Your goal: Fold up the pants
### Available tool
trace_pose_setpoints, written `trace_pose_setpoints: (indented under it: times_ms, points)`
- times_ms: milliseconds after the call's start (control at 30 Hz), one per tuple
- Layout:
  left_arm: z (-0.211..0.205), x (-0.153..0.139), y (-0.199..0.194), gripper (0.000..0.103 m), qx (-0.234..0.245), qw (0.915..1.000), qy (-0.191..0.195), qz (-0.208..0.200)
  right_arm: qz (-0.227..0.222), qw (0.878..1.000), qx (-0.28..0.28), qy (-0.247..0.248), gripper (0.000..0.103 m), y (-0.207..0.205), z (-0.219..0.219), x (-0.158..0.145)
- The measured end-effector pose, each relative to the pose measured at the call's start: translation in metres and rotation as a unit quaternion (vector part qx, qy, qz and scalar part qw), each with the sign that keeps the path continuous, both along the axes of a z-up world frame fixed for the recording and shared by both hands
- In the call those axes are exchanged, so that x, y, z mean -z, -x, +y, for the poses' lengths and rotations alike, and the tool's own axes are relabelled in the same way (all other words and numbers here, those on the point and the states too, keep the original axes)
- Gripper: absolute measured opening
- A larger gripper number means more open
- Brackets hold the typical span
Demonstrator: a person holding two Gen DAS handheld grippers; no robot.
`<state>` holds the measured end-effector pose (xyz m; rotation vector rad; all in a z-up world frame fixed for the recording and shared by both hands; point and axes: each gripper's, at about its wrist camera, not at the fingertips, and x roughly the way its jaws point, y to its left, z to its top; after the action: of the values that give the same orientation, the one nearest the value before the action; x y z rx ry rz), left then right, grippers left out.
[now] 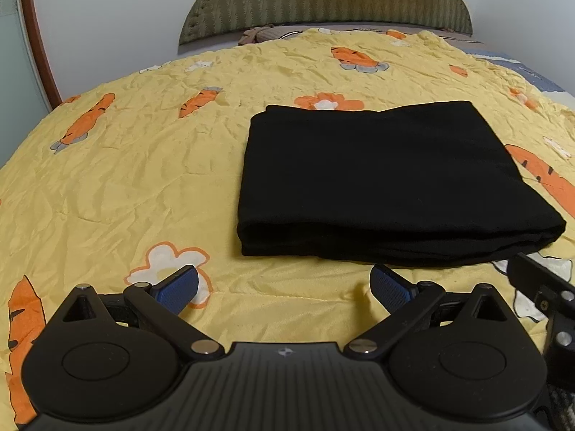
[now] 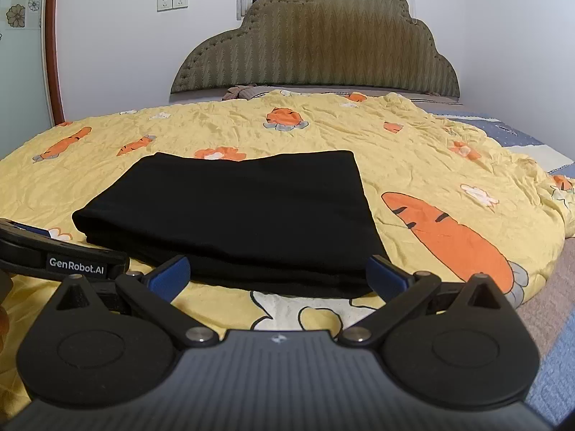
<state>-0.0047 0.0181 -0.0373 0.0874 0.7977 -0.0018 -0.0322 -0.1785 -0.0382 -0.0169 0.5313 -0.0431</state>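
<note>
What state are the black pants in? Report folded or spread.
Folded. The black pants lie as a compact rectangle on the yellow carrot-print quilt, with stacked layers visible along the near edge. Both grippers are open and hold nothing.

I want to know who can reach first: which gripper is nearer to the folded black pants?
Right. The right gripper has its open jaws at the near edge of the pants. The left gripper, also open, sits short of that edge, toward the pants' left corner.
</note>
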Motion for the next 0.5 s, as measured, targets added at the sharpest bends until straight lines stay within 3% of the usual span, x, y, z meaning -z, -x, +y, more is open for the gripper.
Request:
trace_pose_setpoints:
  times_ms: [500]
  points:
    - [-0.014,0.001,0.013,0.102,0.031,0.9995,-0.002,-0.001,0.009,1.0,0.01,0.017,0.103,0.013,0.0,0.001]
